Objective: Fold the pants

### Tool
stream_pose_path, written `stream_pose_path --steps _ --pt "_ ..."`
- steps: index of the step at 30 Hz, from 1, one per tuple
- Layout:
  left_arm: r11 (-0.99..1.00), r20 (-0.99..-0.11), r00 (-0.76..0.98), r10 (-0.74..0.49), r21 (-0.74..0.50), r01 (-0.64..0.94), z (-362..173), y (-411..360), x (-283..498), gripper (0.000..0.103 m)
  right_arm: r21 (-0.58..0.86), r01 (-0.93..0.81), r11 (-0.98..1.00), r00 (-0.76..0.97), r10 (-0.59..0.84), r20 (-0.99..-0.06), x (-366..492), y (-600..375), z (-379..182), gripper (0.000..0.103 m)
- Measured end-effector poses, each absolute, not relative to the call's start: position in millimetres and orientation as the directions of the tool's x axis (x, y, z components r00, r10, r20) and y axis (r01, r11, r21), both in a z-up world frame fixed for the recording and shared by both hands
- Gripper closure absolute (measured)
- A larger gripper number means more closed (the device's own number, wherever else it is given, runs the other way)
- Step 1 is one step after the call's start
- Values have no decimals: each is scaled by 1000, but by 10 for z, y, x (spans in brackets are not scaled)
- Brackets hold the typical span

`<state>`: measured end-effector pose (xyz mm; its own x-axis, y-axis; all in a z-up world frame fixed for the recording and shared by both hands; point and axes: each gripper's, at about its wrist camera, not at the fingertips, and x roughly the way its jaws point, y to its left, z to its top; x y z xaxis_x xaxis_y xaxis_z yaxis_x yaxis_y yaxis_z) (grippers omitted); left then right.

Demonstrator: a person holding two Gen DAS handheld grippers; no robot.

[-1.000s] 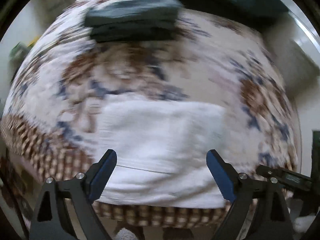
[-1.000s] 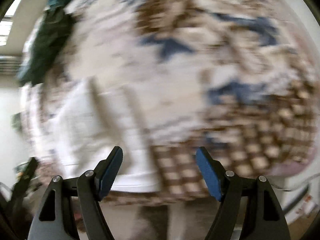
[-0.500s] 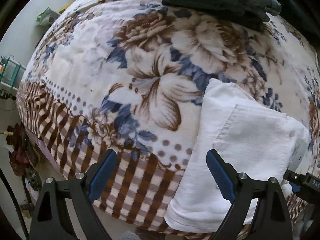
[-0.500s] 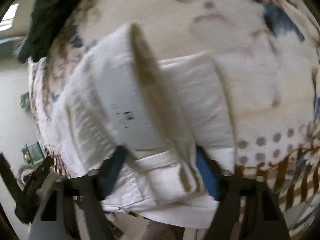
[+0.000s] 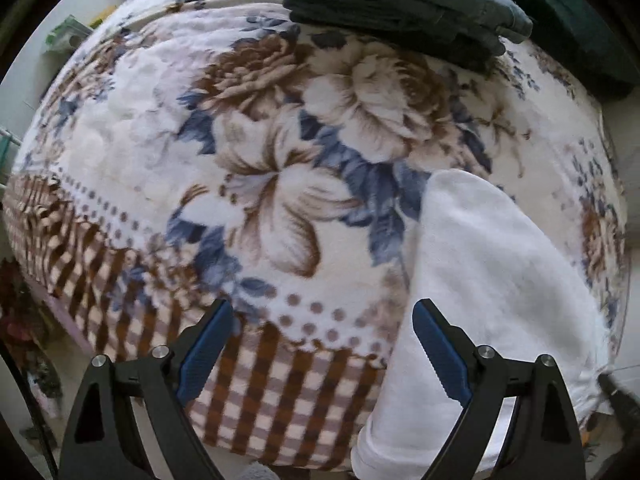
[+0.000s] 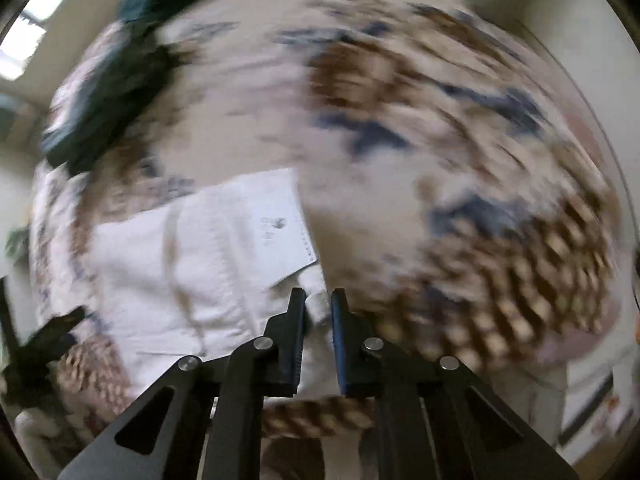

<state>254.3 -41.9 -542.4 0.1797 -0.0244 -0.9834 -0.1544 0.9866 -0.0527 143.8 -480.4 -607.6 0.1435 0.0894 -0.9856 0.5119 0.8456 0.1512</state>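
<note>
The folded white pants [image 5: 492,280] lie at the near edge of a bed with a floral blanket [image 5: 256,184]. My left gripper [image 5: 322,344] is open and empty; its right finger hangs over the pants' left edge. In the right wrist view the pants [image 6: 192,256] lie to the left with a white label on top. My right gripper [image 6: 318,332] is shut on the near right corner of the pants, with white cloth pinched between the jaws. That view is blurred by motion.
A stack of folded dark pants [image 5: 408,4] lies at the far side of the bed, and shows as a dark blur in the right wrist view [image 6: 108,92]. The blanket's checked border [image 5: 264,392] hangs over the near bed edge. Clutter stands on the floor at left.
My right gripper has closed on the pants' corner; half a second ago it was open around the cloth. The left gripper stays open and has swung left of the pants.
</note>
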Motion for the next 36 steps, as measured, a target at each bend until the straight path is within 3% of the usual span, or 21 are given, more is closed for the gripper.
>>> stream_pose_path --steps 3,5,7,8,11,13,16,17,19,21,24,27,33,36 --pt "985 -983 169 -68 -94 -147 -5480 -505 2630 11 158 564 811 82 136 -987 1279 -5074 -6310 89" --pt "985 -984 153 -89 -110 -131 -5546 -586 2701 12 296 549 782 29 337 -941 1364 -5046 -6562 87" --pt "988 -985 143 -95 -112 -111 -5588 -646 2751 12 373 536 757 53 411 -910 1447 -5054 -6563 82" --pt "989 -986 138 -94 -108 -98 -5607 -681 2773 12 403 525 750 84 426 -901 1489 -5055 -6517 78" --pt "993 -987 132 -93 -101 -61 -5643 -760 2805 12 448 522 726 158 434 -887 1637 -5125 -6429 32" --pt "994 -988 122 -91 -97 -45 -5676 -792 2810 12 479 516 710 174 461 -870 1758 -5140 -6518 28" --pt "994 -990 108 -96 -100 -36 -5708 -802 2822 12 463 519 718 63 508 -859 2002 -5072 -6934 28" --pt "994 -989 106 -99 -103 -32 -5708 -799 2831 12 441 527 726 20 508 -861 2057 -5022 -7076 28" --pt "994 -989 106 -100 -103 -21 -5701 -797 2857 12 428 528 733 9 499 -866 2070 -4927 -7193 53" --pt "994 -989 105 -104 -105 -5 -5678 -780 2887 12 356 468 809 10 398 -917 2058 -4801 -6993 78" --pt "994 -988 111 -109 -108 17 -5618 -750 2941 12 301 454 839 105 285 -953 1896 -4724 -6475 96" --pt "992 -985 121 -122 -119 37 -5567 -767 3009 12 257 510 821 175 194 -965 1687 -4823 -6036 96" --pt "983 -978 109 -179 -174 52 -5647 -932 3201 12 92 543 835 60 70 -996 1676 -4797 -6362 92" --pt "977 -975 86 -204 -198 76 -5746 -1051 3317 12 142 573 807 70 124 -990 1698 -4826 -6390 92"
